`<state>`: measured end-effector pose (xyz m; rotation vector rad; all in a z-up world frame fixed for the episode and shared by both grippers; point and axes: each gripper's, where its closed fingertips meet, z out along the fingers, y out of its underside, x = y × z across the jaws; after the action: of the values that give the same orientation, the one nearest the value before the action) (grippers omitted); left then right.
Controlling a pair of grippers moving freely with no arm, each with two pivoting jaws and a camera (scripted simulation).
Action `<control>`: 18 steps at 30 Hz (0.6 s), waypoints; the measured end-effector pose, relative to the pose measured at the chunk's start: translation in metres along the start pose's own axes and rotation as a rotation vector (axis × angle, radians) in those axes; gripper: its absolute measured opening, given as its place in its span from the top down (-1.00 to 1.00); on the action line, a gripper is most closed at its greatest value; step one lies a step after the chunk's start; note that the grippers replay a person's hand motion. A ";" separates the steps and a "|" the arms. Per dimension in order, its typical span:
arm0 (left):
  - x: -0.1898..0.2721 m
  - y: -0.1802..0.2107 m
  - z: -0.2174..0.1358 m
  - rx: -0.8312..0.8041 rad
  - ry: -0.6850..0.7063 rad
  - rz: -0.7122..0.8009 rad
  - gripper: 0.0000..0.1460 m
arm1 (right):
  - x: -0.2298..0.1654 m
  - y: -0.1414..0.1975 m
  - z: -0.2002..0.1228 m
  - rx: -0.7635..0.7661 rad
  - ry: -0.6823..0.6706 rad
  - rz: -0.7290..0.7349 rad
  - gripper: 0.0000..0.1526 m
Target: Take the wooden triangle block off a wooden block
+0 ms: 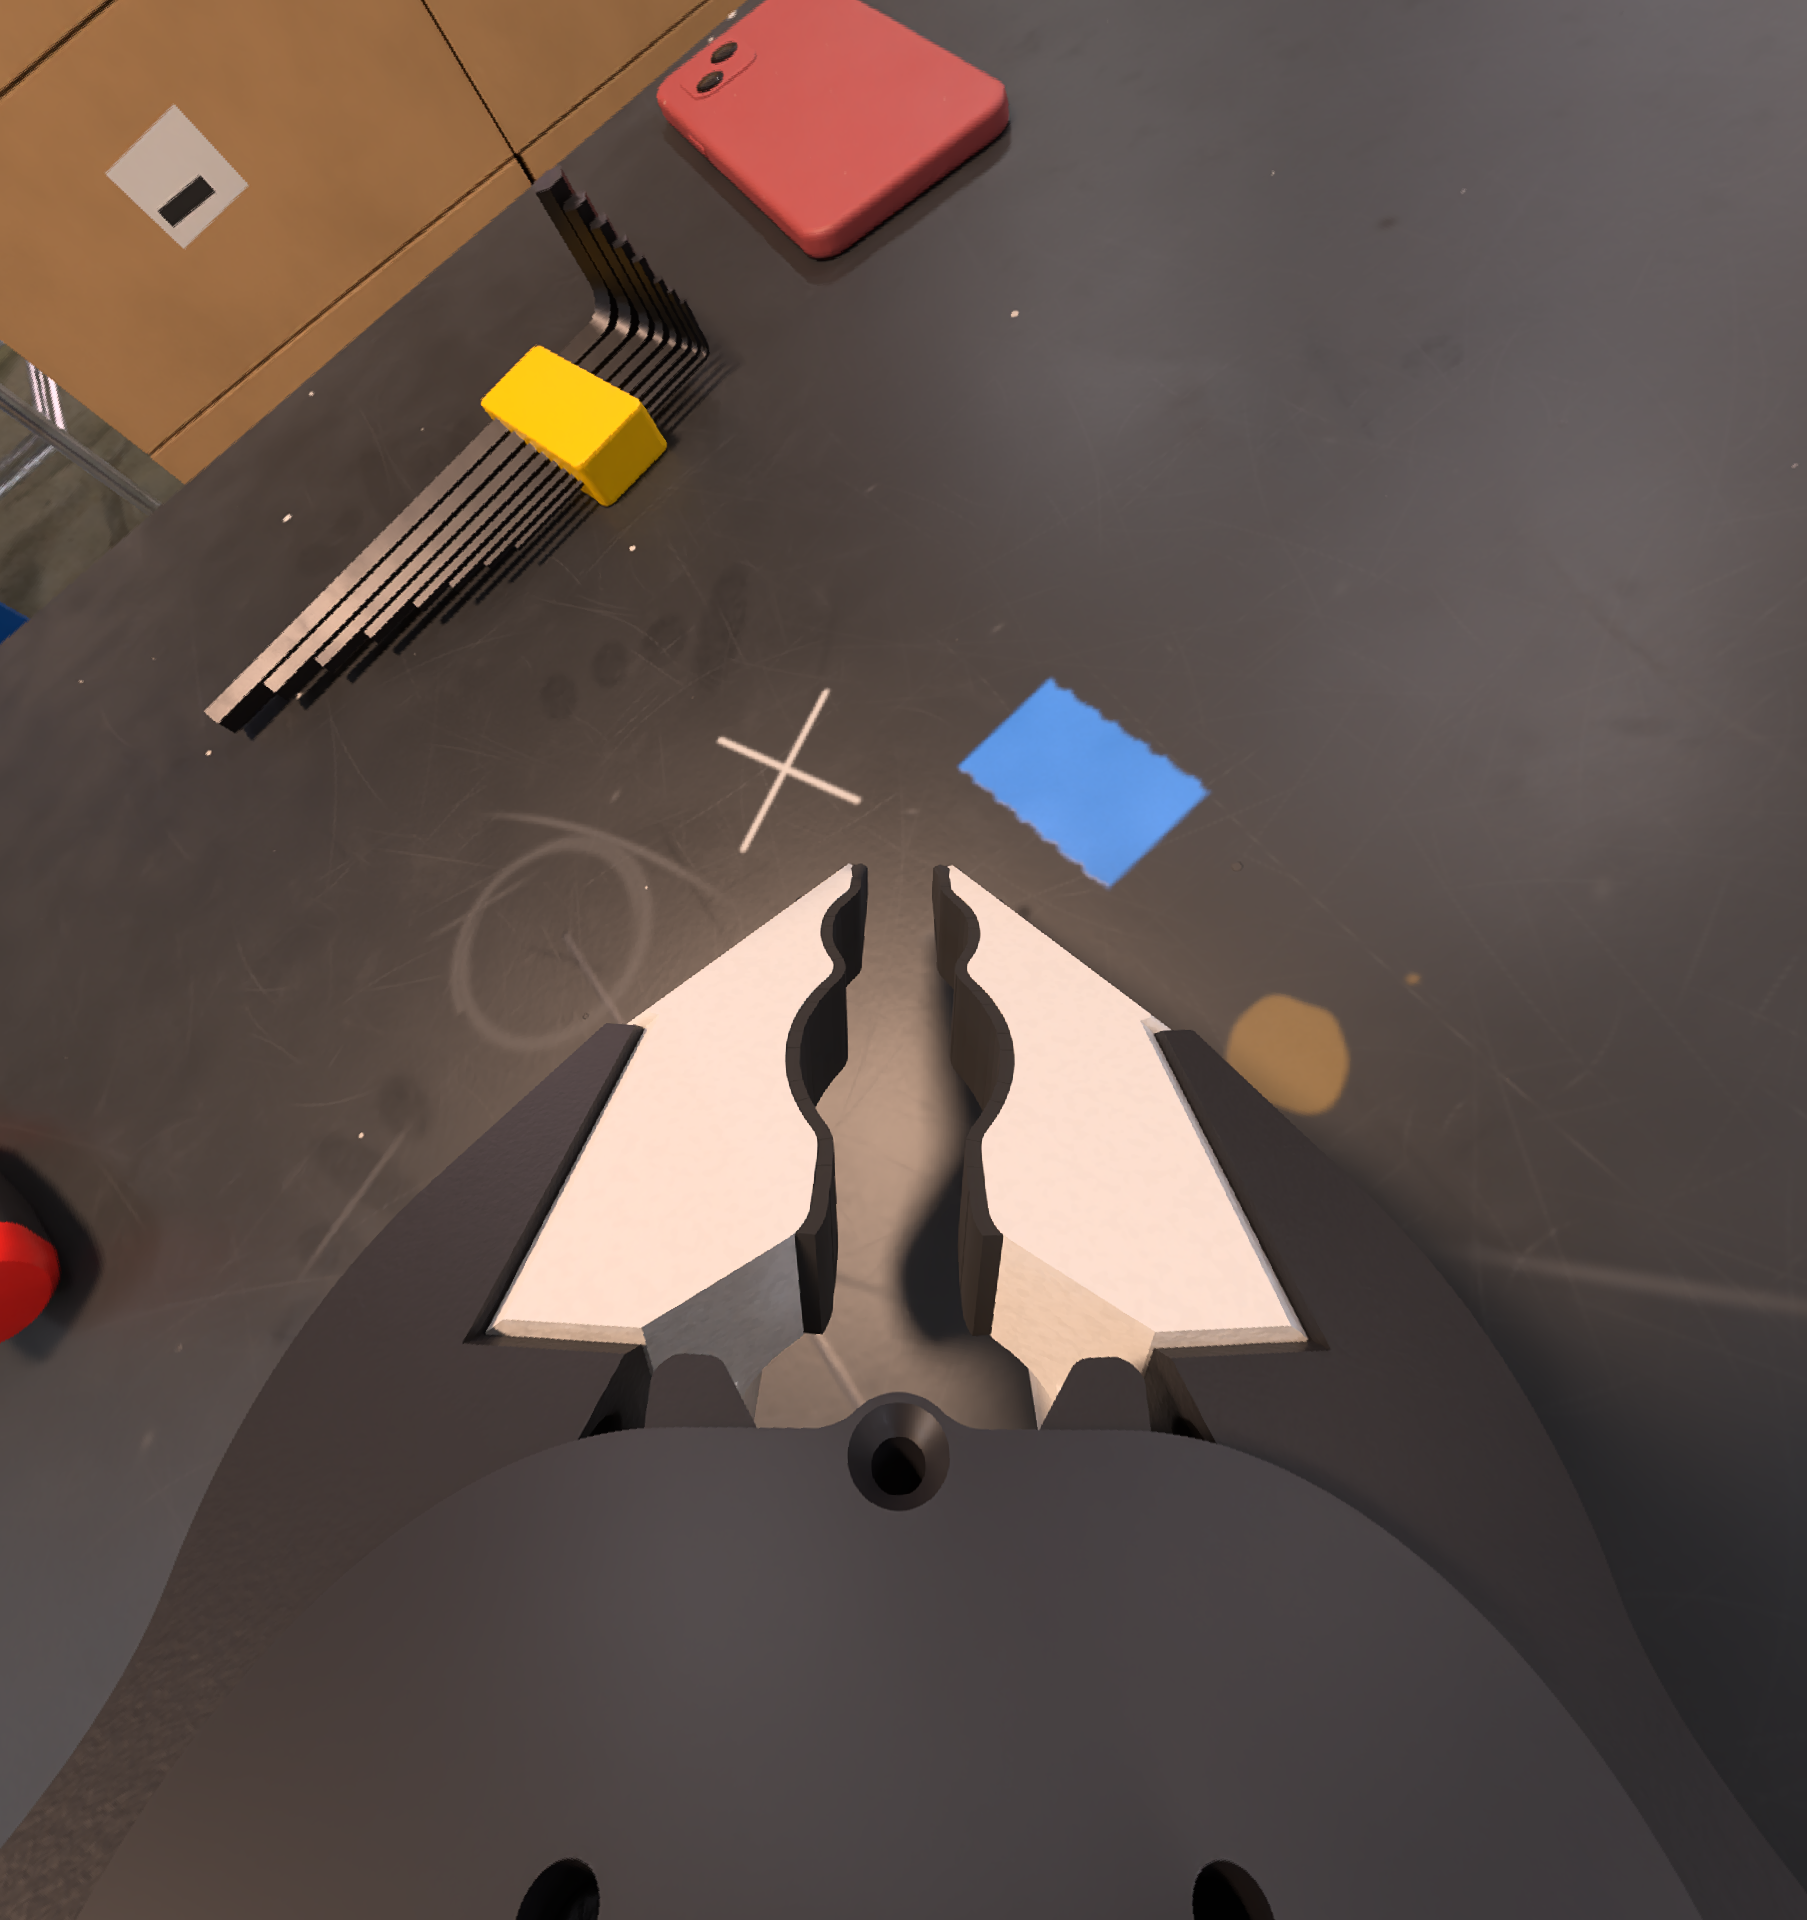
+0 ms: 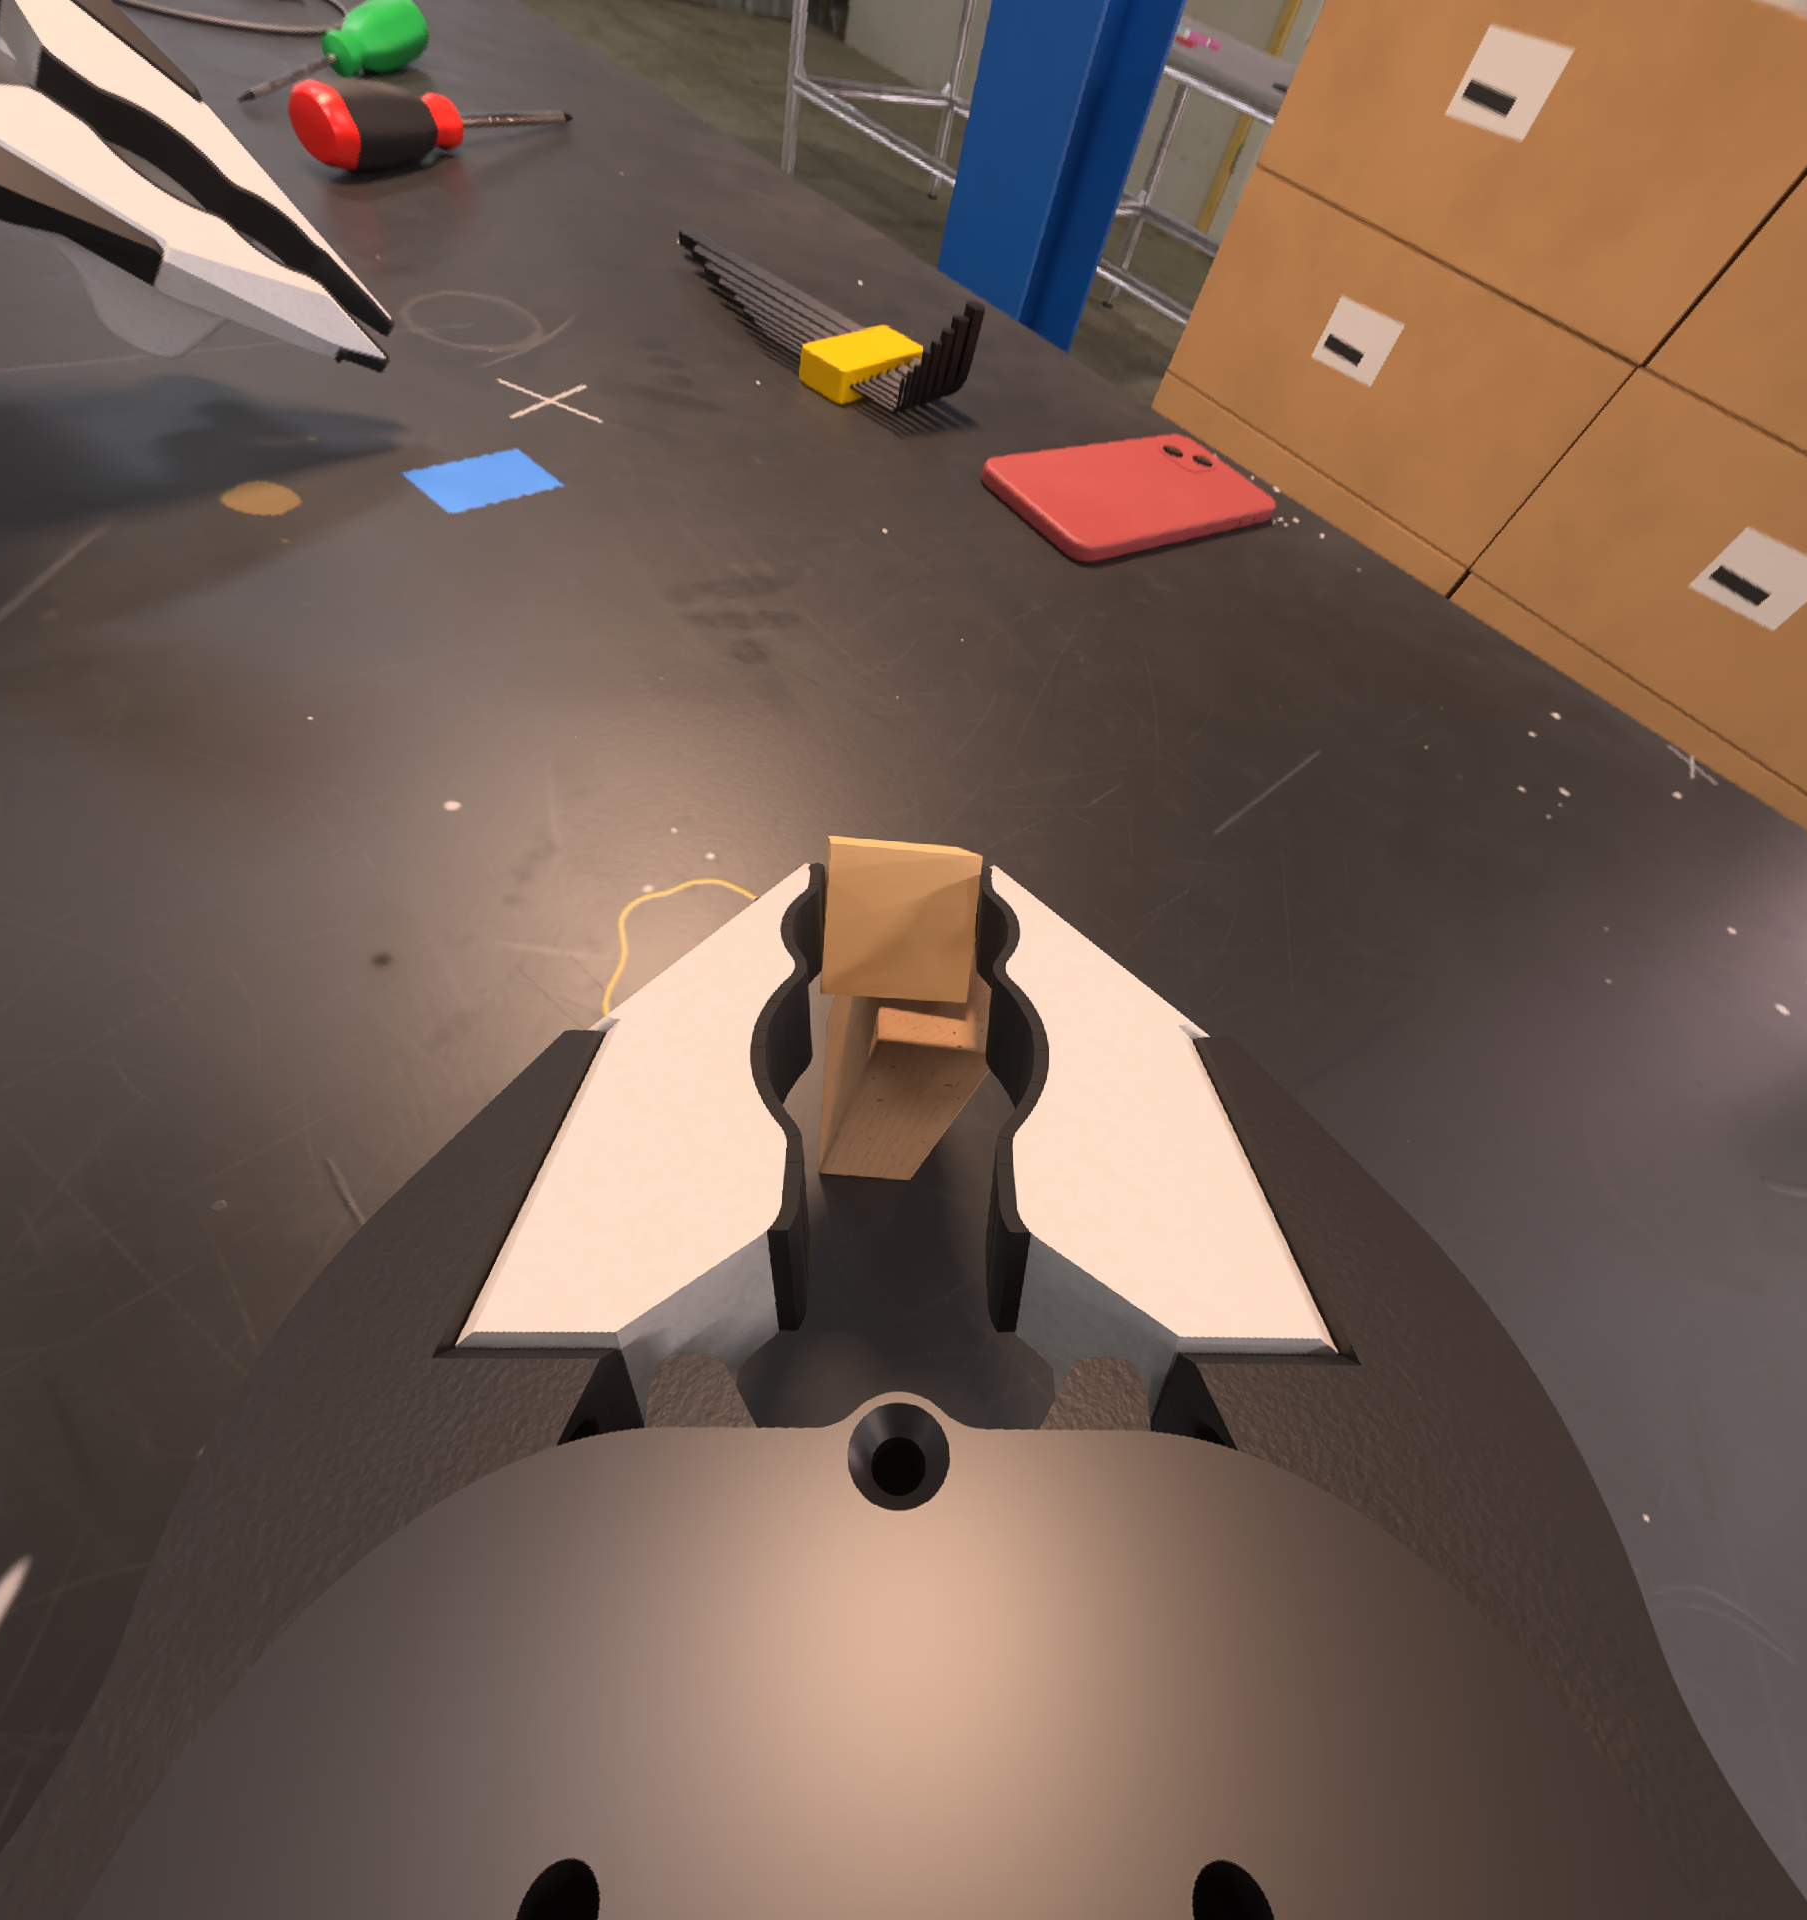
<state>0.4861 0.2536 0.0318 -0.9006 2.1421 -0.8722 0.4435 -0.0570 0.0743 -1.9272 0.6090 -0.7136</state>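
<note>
In the right wrist view, my right gripper [image 2: 899, 878] is shut on the wooden triangle block [image 2: 899, 920], a tan piece held between both fingertips. Directly under it, a lighter wooden block [image 2: 894, 1117] stands on the dark table between the fingers. I cannot tell whether the two pieces touch. My left gripper [image 1: 899, 873] hovers over the table with its jaws nearly together and nothing between them. It also shows at the upper left of the right wrist view [image 2: 364, 343], far from the blocks. The blocks do not show in the left wrist view.
A hex key set in a yellow holder [image 1: 577, 421] [image 2: 857, 364] and a red phone [image 1: 837, 120] [image 2: 1127, 494] lie farther back. A red-and-black screwdriver [image 2: 374, 125] and a green-handled one [image 2: 379, 36] lie at the far left. Cardboard boxes [image 2: 1605, 312] line the right edge. A blue tape patch [image 2: 483, 478] marks the table.
</note>
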 end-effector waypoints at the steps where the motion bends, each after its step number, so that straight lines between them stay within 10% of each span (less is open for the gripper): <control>1: 0.000 0.000 0.000 0.003 0.003 -0.007 0.83 | 0.000 0.002 0.001 -0.008 -0.003 0.006 0.64; 18: -0.001 -0.001 -0.001 0.008 0.005 -0.011 0.82 | -0.005 -0.005 0.000 0.026 -0.031 0.031 0.64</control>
<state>0.4861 0.2539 0.0327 -0.9077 2.1387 -0.8880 0.4408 -0.0517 0.0773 -1.8977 0.6064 -0.6683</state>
